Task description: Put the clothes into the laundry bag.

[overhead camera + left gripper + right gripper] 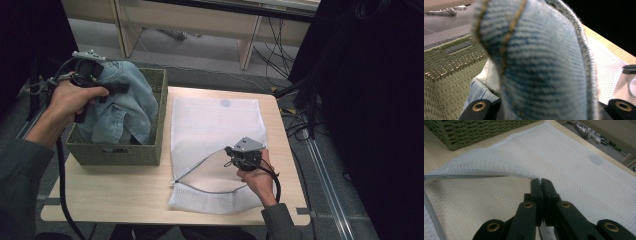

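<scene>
A: Where are the jeans [121,102] right now?

B: Half out of the basket [159,107]. The left gripper [117,88] has them pinched near the top, jaws closed on a thick fold of denim. In the left gripper view the cloth [541,67] bulges up between the two jaws, seam running roughly twelve to six. The rest hangs down into the basket.

A: And the bag?

B: The mesh bag [215,125] lies flat on the table [100,195], long axis twelve to six in the high view, mouth at the six o'clock end. The right gripper [231,154] has its jaws pressed together on the upper layer at the mouth's edge, lifting it so a gap opens toward nine o'clock. In the right gripper view the mesh [579,170] tents up from the closed tips [540,181].

A: So which way does the opening lie from the jeans?

B: About four o'clock from the left gripper, across the basket's right wall. That's the relation that matters, I'd say: the jeans have to clear the rim, then come down and in from the nine o'clock side of the mouth.

A: Hand poses?

B: The left hand [72,100] is raised above the basket, gripper pointing toward three. The right hand [260,175] sits low near the table's five o'clock corner, gripper pointing toward ten, nearer the bag's mouth.
</scene>
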